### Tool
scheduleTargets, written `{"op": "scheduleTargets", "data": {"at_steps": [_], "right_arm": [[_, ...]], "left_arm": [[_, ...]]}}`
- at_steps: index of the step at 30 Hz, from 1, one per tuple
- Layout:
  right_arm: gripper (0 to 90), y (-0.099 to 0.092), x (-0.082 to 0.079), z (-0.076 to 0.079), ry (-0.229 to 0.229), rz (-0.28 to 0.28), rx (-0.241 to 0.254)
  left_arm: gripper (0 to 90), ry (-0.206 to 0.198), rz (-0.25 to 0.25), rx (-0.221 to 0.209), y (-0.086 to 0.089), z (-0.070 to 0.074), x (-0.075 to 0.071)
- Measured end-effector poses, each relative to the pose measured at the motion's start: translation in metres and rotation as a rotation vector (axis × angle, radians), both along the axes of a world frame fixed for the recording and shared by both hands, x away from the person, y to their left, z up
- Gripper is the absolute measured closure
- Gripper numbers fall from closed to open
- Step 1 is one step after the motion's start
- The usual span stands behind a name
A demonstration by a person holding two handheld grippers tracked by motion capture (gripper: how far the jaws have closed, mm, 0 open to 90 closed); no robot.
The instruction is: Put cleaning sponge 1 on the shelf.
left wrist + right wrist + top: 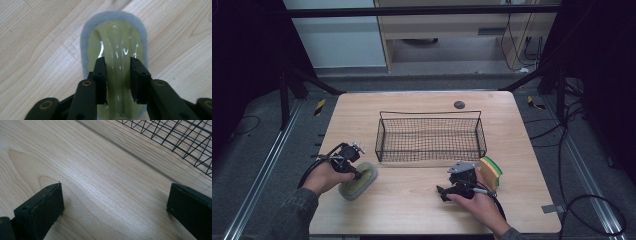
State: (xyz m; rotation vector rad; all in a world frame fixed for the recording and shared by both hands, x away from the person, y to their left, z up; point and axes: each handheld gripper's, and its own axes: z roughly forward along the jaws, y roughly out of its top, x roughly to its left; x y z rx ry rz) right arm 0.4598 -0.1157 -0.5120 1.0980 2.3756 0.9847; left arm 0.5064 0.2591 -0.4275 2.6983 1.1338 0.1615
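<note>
L gripper (118,75): jaws clamped on raised handle of scrub pad (115,42)
Pad: flat on table (422,200), front-left, apart from wire basket (430,135)
R gripper (116,207): jaws wide, nothing betw.; sponge (490,171) just beside it

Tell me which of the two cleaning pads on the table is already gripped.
The grey-edged scrubber with the pale green handle, at the table's front left: the left gripper has its jaws shut on the handle ridge. The yellow-and-green sponge stands free beside the open right gripper.

scrubber (117,50): near end cut off | basket (175,137): cropped by top-right edge
</note>
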Motion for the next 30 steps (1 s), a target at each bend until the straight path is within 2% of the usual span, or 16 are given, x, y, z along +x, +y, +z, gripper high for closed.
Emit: {"op": "scheduleTargets", "data": {"at_steps": [8,9,11,13,17,19,20,22,27,28,30], "right_arm": [[1.1,0.001,-0.001,0.000,0.005,-0.002,0.002],[1.1,0.001,0.000,0.000,0.005,-0.001,0.003],[1.0,0.001,0.000,0.000,0.005,-0.001,0.003],[1.1,0.001,0.000,0.000,0.006,-0.001,0.001],[1.1,0.001,-0.001,0.000,0.008,-0.002,0.005],[1.1,0.001,0.000,0.000,0.008,0.000,0.005],[1.1,0.001,0.000,0.000,0.008,0.000,0.005],[1.0,0.001,0.000,0.000,0.007,0.000,0.005],[1.0,0.000,-0.001,0.000,0.006,-0.001,0.010],[1.0,0.000,-0.001,0.000,0.006,-0.001,0.010],[0.9,0.000,-0.001,0.000,0.005,0.000,0.011]], "left_arm": [[70.4,-0.031,-0.032,-0.006,0.001,0.007,-0.007],[70.4,-0.052,-0.050,0.003,0.001,0.011,-0.009],[70.5,-0.060,-0.057,0.003,0.001,0.014,-0.010],[70.5,-0.089,-0.077,0.009,0.001,0.019,-0.013],[70.5,-0.110,-0.080,0.012,0.003,0.025,-0.016],[70.5,-0.143,-0.089,0.017,0.004,0.032,-0.019],[70.5,-0.143,-0.089,0.017,0.004,0.032,-0.019],[70.5,-0.169,-0.103,0.029,0.004,0.037,-0.022],[70.6,-0.240,-0.164,0.073,0.001,0.054,-0.031],[70.5,-0.240,-0.164,0.073,0.001,0.054,-0.031],[70.5,-0.284,-0.204,0.084,-0.001,0.061,-0.036]]}}
